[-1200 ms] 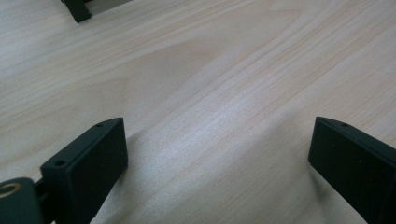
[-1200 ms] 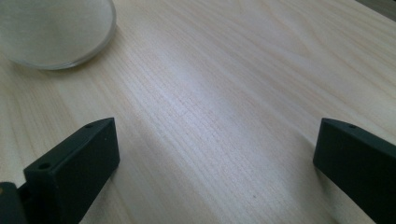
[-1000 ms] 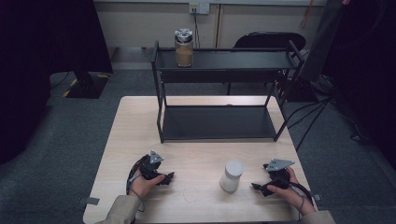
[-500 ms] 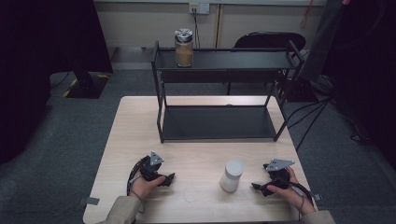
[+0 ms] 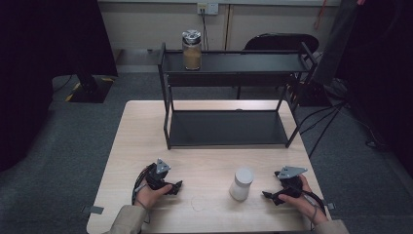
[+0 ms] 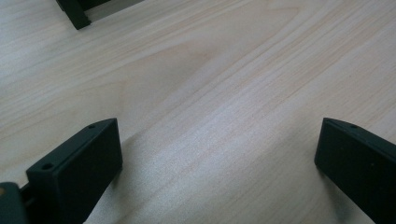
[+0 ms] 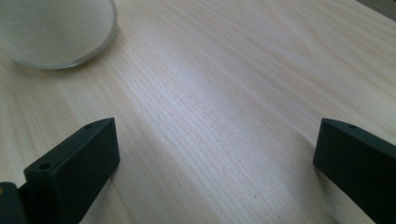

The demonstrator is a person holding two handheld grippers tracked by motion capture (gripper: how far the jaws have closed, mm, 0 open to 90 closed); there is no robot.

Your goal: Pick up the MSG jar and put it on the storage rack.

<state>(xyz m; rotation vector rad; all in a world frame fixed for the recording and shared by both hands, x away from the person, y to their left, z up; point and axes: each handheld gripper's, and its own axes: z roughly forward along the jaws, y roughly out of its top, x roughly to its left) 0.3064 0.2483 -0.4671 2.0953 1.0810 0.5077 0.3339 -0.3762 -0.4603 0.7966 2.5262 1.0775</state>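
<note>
A pale wooden rectangular table takes up the middle of the room. On its far half stands a black metal two-tier shelf rack, its lower tier resting on the tabletop. On the top tier, towards the left end, stands a clear glass jar with a metal lid and tan contents, upright.

On the near half of the table a small white cylindrical container stands upright, between the two hands and closer to the right one. In the right gripper view its rounded base sits at the upper left, on the wood and apart from the jaws.

The left gripper lies low over the table in the person's left hand, pointing towards the middle. Its jaws have just been opening and now stand wide apart, with only bare wood between them; it holds nothing.

The right gripper, in the person's right hand, points towards the white container and stops just beside it without touching. Its jaws are likewise spread wide, gripping nothing.
</note>
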